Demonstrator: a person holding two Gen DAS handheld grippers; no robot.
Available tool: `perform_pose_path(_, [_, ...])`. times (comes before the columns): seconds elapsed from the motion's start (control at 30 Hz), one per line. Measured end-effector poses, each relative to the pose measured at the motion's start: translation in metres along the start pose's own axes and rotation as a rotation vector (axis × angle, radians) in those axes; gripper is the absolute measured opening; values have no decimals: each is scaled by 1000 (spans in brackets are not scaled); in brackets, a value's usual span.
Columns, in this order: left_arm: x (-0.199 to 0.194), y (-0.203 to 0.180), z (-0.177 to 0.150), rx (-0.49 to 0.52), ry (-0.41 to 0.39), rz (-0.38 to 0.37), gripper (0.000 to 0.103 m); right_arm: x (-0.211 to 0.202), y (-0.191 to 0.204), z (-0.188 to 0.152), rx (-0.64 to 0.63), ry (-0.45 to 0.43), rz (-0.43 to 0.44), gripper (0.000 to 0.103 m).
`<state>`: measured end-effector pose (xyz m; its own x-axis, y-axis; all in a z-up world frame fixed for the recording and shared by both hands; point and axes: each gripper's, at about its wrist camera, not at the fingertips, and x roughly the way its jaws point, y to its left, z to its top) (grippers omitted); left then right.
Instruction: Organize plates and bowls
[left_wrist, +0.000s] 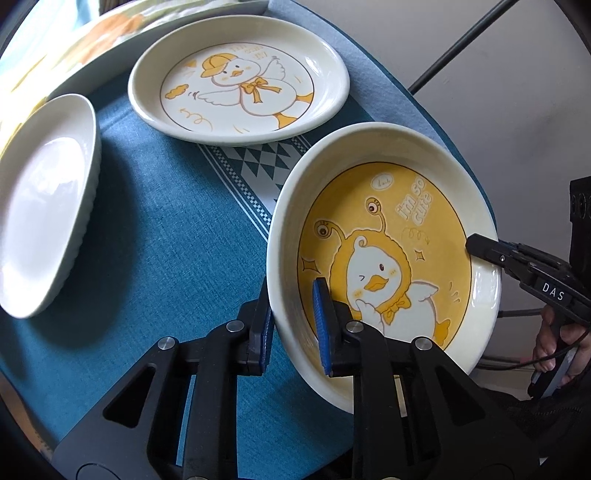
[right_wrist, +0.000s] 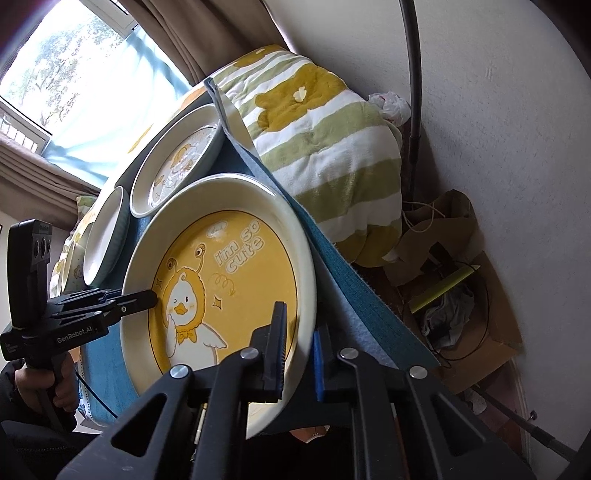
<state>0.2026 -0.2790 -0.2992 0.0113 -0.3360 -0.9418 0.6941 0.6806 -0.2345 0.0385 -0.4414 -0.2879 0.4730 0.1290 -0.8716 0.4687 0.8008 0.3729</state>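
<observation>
A yellow duck plate with "I'm so cute" is held tilted above the blue tablecloth. My left gripper is shut on its near rim, one finger inside and one outside. My right gripper is shut on the opposite rim of the same plate. The right gripper also shows in the left wrist view, the left gripper in the right wrist view. A white duck plate lies beyond. A plain white ribbed dish sits at left.
The table's right edge runs close beside the held plate. A striped green blanket lies past the table. Cardboard and clutter sit on the floor by the wall. Another dish rim stands at the far back.
</observation>
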Motion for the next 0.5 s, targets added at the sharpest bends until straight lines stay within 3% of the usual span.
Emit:
perform_pose_path(0.23, [-32,6,-19,-28,-79,10,17,-4,13,1,-66,-10,14,12])
perform_pose_path(0.5, [-92,41,-62,-174,-193,50,17,-15,65,0,-231,-10,78,12])
